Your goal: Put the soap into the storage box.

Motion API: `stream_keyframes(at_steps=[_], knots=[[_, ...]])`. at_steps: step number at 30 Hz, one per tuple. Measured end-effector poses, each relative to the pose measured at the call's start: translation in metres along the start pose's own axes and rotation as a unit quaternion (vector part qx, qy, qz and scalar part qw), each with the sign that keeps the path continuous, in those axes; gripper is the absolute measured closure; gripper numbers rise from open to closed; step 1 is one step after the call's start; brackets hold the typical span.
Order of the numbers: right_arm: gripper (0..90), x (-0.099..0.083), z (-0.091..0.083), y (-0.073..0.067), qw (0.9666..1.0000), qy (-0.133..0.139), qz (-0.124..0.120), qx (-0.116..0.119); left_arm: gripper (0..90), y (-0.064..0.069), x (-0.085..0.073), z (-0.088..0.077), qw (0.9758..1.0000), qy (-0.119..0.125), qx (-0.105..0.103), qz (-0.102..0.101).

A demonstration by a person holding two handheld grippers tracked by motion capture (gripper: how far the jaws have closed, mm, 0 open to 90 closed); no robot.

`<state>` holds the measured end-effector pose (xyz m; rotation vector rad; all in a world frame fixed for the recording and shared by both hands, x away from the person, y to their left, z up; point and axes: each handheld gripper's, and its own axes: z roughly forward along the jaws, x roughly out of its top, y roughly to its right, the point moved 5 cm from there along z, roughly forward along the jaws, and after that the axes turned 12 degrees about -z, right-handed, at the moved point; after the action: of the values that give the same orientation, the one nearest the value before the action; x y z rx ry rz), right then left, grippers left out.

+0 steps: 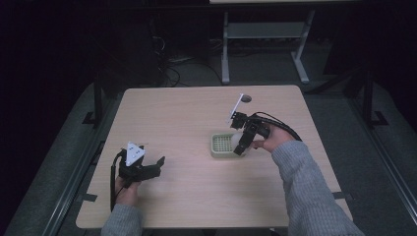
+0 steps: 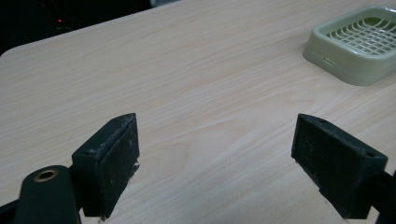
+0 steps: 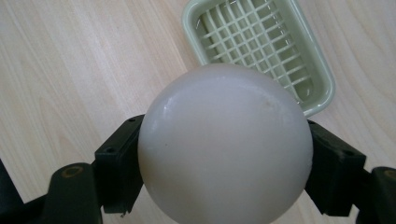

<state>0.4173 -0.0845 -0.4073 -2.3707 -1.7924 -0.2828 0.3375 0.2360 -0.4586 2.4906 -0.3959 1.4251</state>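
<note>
The right gripper point(image 3: 224, 154) clamps a white ball point(image 3: 225, 142) between its two jaws, low in the frame's centre; just beyond the ball, at the upper right, sits a pale green slotted tray point(image 3: 322, 100) on the wooden table point(image 3: 70, 70); in the high view the left gripper point(image 1: 156, 166) rests at the lower left, well apart, jaws spread wide around nothing.

Right gripper point(image 1: 241, 142) holds white ball point(image 1: 238, 139) over green tray point(image 1: 220, 145); left gripper point(image 1: 156, 167) rests on table point(image 1: 187, 113).
</note>
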Motion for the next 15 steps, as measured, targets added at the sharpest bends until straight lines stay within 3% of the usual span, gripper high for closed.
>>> stream_keyframes(at_steps=[9,15], knots=[[23.6,0.01,-0.004,0.004,1.0,0.009,-0.001,0.0,14.8,0.0,0.0,0.0,1.0,0.001,-0.001,0.0],[23.5,0.015,-0.002,0.007,1.0,0.001,-0.002,-0.002,14.8,0.001,0.0,0.001,1.0,0.002,-0.001,0.002]])
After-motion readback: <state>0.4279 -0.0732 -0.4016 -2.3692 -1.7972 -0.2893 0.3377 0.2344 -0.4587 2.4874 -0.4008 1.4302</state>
